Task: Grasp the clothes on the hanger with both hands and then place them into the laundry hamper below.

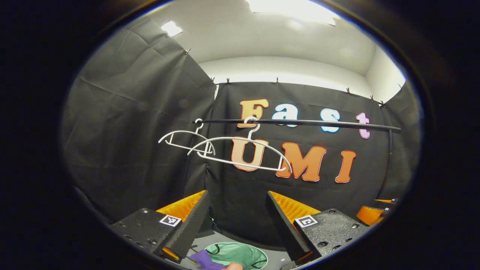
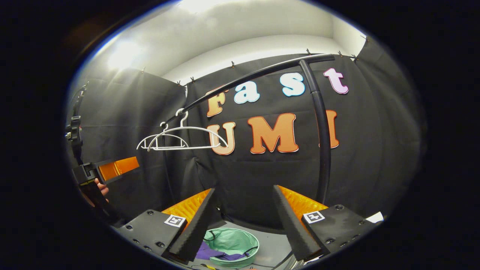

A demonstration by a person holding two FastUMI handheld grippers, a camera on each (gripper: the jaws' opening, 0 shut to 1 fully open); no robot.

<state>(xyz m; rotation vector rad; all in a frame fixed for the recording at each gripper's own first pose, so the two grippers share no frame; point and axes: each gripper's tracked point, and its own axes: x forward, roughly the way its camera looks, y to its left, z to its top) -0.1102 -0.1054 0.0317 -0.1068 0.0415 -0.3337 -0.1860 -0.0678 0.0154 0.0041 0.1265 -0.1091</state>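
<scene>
Hangers hang bare on the black rail at the far wall, two white ones side by side toward the rail's left end, with no garment on either. Below, near the floor, the green laundry hamper stands open, and purple clothes lie inside it against its near-left wall; in the left gripper view the same purple cloth shows at the hamper's near rim. The left gripper has its fingers spread wide with nothing between them, and the right gripper likewise stands apart and empty, both raised above the hamper and pointing toward the far wall. Judging from this, the main work looks done: the clothes are off the hangers and in the hamper. Whether some cloth trails over the rim I cannot tell, so at most a tidy tuck may be left.
</scene>
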